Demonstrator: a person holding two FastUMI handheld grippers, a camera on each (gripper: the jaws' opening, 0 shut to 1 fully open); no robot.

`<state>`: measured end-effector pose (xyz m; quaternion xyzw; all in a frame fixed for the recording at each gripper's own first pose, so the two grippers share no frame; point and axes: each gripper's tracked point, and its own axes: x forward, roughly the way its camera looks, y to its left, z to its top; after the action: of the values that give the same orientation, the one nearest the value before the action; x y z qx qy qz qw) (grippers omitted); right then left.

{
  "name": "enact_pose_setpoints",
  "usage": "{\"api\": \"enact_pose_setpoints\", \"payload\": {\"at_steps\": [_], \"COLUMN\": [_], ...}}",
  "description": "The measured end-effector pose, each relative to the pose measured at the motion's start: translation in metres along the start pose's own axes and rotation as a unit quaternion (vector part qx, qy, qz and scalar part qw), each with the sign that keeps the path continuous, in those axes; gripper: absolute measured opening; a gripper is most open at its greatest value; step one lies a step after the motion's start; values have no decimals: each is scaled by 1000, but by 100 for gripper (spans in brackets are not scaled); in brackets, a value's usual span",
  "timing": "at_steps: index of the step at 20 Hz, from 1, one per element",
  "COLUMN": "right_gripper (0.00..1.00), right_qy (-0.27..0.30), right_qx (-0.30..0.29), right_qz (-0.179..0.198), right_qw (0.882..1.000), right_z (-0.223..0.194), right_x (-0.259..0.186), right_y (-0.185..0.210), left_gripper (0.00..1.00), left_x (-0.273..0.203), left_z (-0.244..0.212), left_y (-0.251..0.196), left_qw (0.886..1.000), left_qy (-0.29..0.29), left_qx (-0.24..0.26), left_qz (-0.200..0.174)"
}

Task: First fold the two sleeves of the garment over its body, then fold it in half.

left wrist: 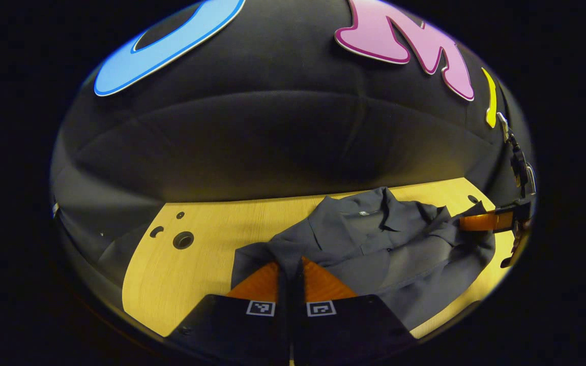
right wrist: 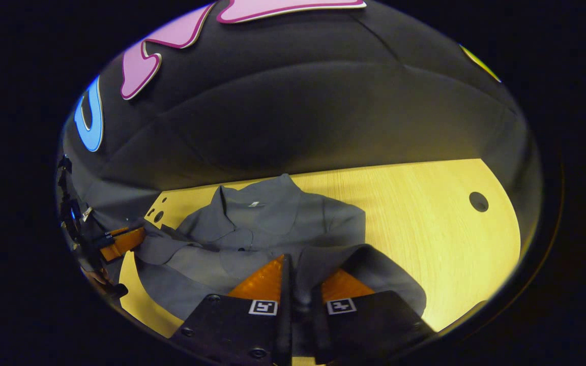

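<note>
A dark grey collared shirt [left wrist: 374,234] lies on the wooden table [left wrist: 206,264], collar toward the booth wall. In the left gripper view my left gripper [left wrist: 290,263] is shut on a fold of the shirt's near sleeve edge [left wrist: 257,254]. In the right gripper view my right gripper [right wrist: 300,267] is shut on the other sleeve [right wrist: 369,264], whose cloth bunches up between its fingers. The shirt body [right wrist: 257,223] spreads out ahead of it. Each gripper also appears far off in the other's view: the right gripper [left wrist: 471,222] at the shirt's far side, the left gripper [right wrist: 135,238] at the left edge.
The table [right wrist: 425,213] has a round hole [right wrist: 478,202] at its right and several holes [left wrist: 183,240] at its left. Bare wood lies on both sides of the shirt. The black cloth wall [left wrist: 272,142] rises just behind the table.
</note>
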<state>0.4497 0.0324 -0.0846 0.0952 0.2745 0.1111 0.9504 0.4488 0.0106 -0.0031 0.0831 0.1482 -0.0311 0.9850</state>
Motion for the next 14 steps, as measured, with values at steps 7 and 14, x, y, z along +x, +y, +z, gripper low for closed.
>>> {"api": "enact_pose_setpoints", "payload": {"at_steps": [7, 14], "right_gripper": [100, 99], "right_qy": [-13, -52], "right_qx": [-22, -18], "right_qz": [-30, -76], "right_qw": [999, 996], "right_z": [2, -12], "right_x": [-26, -104], "right_y": [-2, -9], "left_gripper": [48, 95], "left_x": [-33, -119], "left_z": [11, 0], "left_y": [24, 27], "left_qw": [999, 996], "left_qy": [-27, -53], "left_qx": [-13, -29], "left_qz": [45, 65]}}
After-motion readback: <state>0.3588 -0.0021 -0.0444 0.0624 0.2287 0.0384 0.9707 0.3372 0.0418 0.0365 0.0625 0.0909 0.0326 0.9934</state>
